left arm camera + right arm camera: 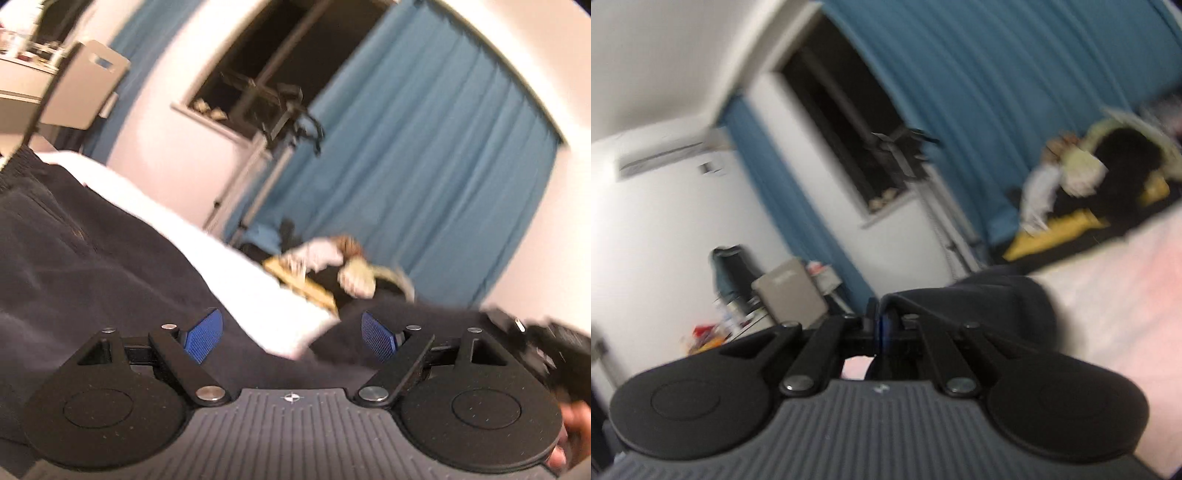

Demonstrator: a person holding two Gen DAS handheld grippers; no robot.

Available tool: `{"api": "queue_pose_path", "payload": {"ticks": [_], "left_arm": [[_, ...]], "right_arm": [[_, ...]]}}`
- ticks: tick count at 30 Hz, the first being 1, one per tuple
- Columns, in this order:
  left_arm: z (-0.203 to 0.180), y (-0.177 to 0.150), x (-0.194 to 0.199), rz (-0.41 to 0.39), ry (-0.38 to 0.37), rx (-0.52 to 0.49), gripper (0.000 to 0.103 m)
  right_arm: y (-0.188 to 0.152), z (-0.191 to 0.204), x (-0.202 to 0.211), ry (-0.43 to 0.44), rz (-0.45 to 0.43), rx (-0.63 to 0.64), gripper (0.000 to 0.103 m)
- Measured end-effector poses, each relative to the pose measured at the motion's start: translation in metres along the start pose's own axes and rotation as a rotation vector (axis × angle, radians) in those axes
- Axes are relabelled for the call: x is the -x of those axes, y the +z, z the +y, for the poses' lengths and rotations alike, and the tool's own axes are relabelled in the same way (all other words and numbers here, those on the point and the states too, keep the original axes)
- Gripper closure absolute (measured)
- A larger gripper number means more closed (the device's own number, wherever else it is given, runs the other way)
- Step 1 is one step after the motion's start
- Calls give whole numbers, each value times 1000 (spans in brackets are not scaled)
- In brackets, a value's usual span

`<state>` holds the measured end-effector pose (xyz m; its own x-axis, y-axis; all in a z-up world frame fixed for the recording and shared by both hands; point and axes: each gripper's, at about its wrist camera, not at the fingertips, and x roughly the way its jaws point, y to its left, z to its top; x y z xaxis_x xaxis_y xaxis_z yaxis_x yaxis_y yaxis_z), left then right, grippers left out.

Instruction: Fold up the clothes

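Low in the middle of the right wrist picture, the right gripper (882, 326) has its fingers clenched on a fold of the dark garment (990, 295). The cloth bunches up just past the tips, so the pinch looks like it is there to lift an edge and carry it over. No gap shows between the blue pads.

Across the left and bottom of the left wrist picture, the same dark garment (85, 258) lies spread on the white bed (229, 266). It lies mostly flat, and that makes it easier to fold. The left gripper (291, 334) has its fingers released and wide apart, with nothing between them. It hangs low over the cloth (maybe ready to take another edge, but that is only a guess).

At the far right edge of that picture, a dark blurry shape may be the other gripper, but I cannot tell for sure.

Blue curtains (424, 147) hang behind, and both pictures are smeared, so small things stay unclear.
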<state>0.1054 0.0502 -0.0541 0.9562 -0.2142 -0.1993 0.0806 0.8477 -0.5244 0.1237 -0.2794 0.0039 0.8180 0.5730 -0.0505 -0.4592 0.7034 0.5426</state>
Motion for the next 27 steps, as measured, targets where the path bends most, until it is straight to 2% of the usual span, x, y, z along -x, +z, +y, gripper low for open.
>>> {"api": "queue_pose_path", "payload": {"ticks": [3, 5, 7, 9, 10, 12, 13, 15, 17, 19, 20, 22, 24, 25, 27], "left_arm": [[5, 2, 7, 24, 18, 52, 18], [4, -2, 6, 86, 51, 54, 18], [4, -9, 3, 142, 88, 40, 18], [4, -17, -2, 201, 137, 28, 18], [5, -20, -4, 227, 156, 29, 18], [9, -23, -7, 256, 170, 52, 18], [11, -24, -8, 266, 172, 65, 18], [12, -23, -10, 273, 176, 75, 18], [11, -23, -11, 272, 182, 58, 18], [11, -24, -10, 271, 186, 51, 18], [11, -25, -11, 274, 186, 51, 18], [10, -27, -10, 277, 189, 47, 18], [8, -29, -9, 279, 192, 35, 18], [8, -29, -9, 281, 193, 30, 18], [7, -31, -10, 285, 197, 20, 18]], "right_arm": [[-15, 38, 19, 27, 68, 50, 100], [-32, 52, 18, -31, 163, 88, 94], [-44, 51, 12, -88, 261, 113, 93], [-44, 36, 18, -104, 290, 21, 83], [-39, 27, 25, -101, 270, -34, 76], [-24, 10, 48, -94, 178, -134, 44], [-15, 4, 61, -105, 118, -154, 39], [1, -11, 82, -182, 39, -169, 37], [7, -37, 96, -323, 7, -212, 33], [5, -71, 107, -477, 4, -328, 33], [0, -91, 111, -517, 3, -426, 32], [-13, -126, 116, -504, -8, -633, 32], [-28, -153, 109, -484, 23, -787, 33], [-33, -162, 102, -471, 44, -822, 34], [-39, -176, 82, -487, 67, -813, 36]]}}
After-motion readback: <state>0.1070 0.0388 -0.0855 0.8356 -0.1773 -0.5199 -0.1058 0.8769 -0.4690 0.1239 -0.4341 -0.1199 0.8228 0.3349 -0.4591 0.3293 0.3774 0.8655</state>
